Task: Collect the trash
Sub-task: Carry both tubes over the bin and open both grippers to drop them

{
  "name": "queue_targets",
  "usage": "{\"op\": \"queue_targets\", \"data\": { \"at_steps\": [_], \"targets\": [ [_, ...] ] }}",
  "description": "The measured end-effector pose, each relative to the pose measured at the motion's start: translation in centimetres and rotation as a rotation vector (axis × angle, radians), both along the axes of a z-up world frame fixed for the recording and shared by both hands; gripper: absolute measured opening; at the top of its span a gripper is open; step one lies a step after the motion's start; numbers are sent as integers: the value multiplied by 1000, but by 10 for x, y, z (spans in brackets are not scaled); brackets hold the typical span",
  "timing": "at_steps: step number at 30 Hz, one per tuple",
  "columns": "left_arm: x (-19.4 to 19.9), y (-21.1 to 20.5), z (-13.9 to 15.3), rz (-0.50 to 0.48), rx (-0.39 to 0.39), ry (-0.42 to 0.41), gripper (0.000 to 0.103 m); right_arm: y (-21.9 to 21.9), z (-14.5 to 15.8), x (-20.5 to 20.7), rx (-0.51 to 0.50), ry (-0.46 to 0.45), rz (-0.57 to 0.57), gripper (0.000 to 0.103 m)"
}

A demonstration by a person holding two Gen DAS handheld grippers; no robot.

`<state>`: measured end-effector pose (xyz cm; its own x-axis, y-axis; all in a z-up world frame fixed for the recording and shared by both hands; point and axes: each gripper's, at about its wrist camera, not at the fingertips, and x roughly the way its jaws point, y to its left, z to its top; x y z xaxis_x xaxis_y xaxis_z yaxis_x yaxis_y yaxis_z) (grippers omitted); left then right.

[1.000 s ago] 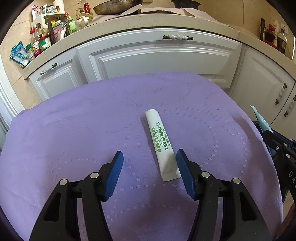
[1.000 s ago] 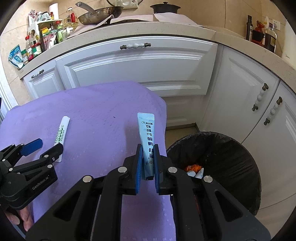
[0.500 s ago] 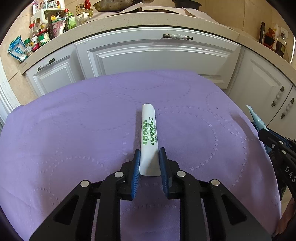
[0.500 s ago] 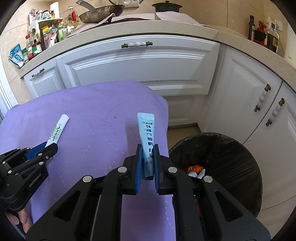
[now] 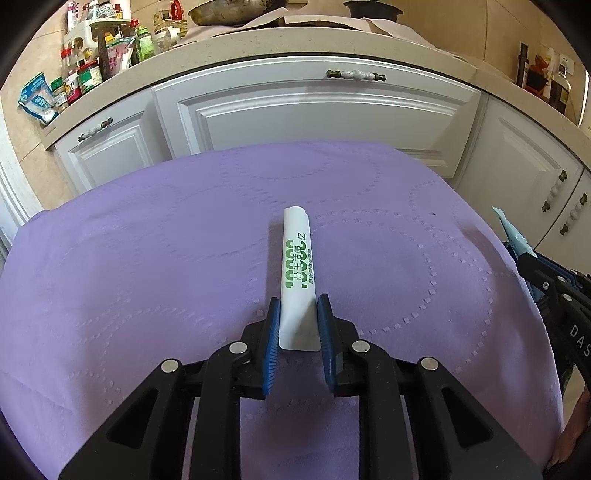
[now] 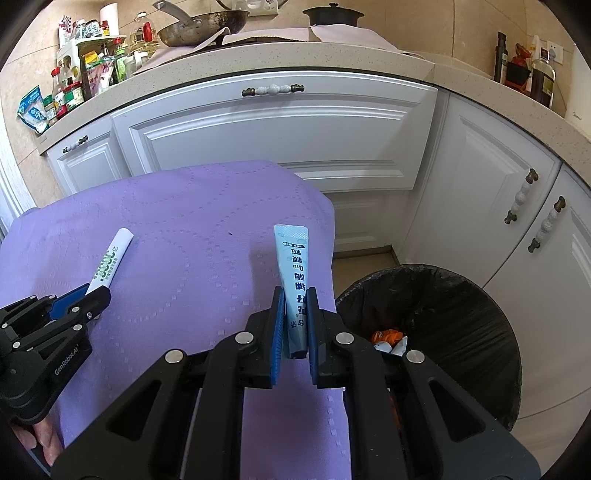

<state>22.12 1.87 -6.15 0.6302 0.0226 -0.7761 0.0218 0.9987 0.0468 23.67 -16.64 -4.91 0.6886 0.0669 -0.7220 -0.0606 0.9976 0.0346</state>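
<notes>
Left gripper (image 5: pixel 298 325) pinches the white sachet (image 5: pixel 297 266); right gripper (image 6: pixel 295 325) pinches the blue sachet (image 6: pixel 294 280). Thin, slick packets could slip before reaching the bin (image 6: pixel 491 332).

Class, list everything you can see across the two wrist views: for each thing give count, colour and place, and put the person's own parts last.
White packet: one, white with green print, on the cloth, clamped by the left gripper.
Blue packet: one, pale blue, clamped in the right gripper.
Cloth: one, purple, covering the table.
Trash bin: one, black liner, on the floor right of the table, wrappers inside.
Cabinets: white, behind.
Pan: one, dark, on the counter.
Left gripper: black, blue pads.
Right gripper: black, blue pads.
</notes>
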Motion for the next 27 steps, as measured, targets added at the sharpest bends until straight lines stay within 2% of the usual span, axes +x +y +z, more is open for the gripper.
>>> {"op": "queue_targets", "data": {
  "at_steps": [16,27],
  "targets": [
    [-21,-1,10,-3,-10,-26,21,-12,12,-24,-3,-23,-23,11],
    [-48,-38,26,-101,-31,-65,21,-52,22,-57,-9,-42,-107,11]
  ]
}}
